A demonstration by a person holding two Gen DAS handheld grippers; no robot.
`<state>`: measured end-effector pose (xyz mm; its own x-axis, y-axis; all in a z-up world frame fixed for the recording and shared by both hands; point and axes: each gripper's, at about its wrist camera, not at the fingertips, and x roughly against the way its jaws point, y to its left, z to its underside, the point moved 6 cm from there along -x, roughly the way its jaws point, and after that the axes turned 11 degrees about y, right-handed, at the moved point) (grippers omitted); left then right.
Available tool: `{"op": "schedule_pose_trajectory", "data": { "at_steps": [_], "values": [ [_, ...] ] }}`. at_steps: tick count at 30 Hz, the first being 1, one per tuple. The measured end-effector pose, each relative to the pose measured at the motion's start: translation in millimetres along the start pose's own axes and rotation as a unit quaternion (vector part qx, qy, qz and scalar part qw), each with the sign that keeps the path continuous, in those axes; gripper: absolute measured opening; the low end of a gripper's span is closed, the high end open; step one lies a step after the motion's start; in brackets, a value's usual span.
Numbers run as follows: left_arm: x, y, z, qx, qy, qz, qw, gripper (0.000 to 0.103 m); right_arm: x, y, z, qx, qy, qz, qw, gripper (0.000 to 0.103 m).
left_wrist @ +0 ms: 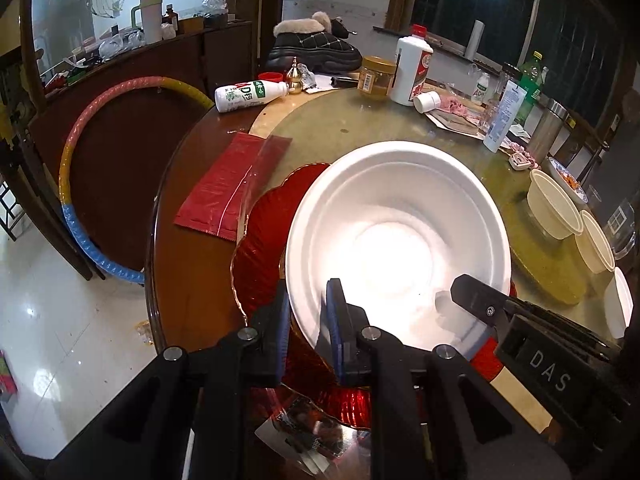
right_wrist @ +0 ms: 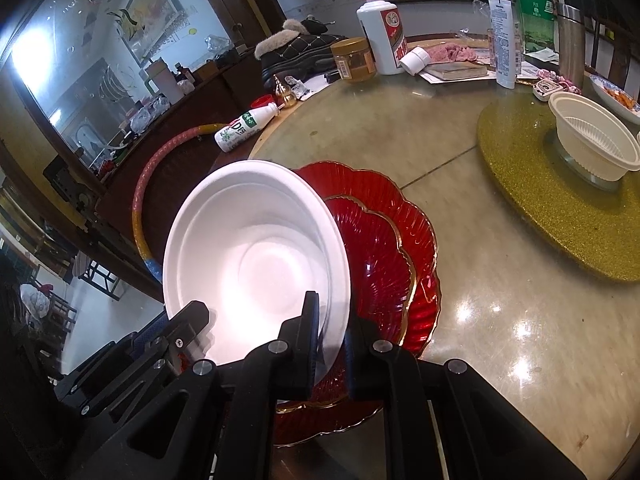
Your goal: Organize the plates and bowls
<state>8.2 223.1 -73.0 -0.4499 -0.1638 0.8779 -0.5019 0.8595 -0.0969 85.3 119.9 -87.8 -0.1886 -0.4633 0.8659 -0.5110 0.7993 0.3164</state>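
A large white bowl (left_wrist: 400, 236) is held tilted just above two stacked red scalloped plates (right_wrist: 384, 248), a smaller one on a larger. My left gripper (left_wrist: 308, 320) is shut on the bowl's near-left rim. My right gripper (right_wrist: 332, 344) is shut on the bowl's (right_wrist: 260, 264) right rim; its fingers (left_wrist: 476, 300) show at the bowl's right in the left wrist view. The red plates (left_wrist: 264, 232) show under the bowl there too. Cream bowls (left_wrist: 554, 204) stand at the right, one on a glittery gold turntable (right_wrist: 532, 208).
A red packet (left_wrist: 232, 184) lies left of the plates. A fallen milk bottle (left_wrist: 250, 95), white liquor bottle (left_wrist: 412, 66), jar (left_wrist: 376, 78), boot (left_wrist: 312, 48) and other bottles crowd the table's far side. A coloured hoop (left_wrist: 80, 208) leans beside the table.
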Motion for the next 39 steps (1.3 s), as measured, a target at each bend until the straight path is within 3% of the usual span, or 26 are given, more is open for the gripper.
{"op": "schedule_pose_trajectory", "data": {
  "at_steps": [39],
  "values": [
    [9.1, 4.0, -1.7, -0.001, -0.012, -0.001, 0.9999, 0.015, 1.6, 5.6, 1.3, 0.003, 0.002, 0.016, 1.0, 0.015]
  ]
}}
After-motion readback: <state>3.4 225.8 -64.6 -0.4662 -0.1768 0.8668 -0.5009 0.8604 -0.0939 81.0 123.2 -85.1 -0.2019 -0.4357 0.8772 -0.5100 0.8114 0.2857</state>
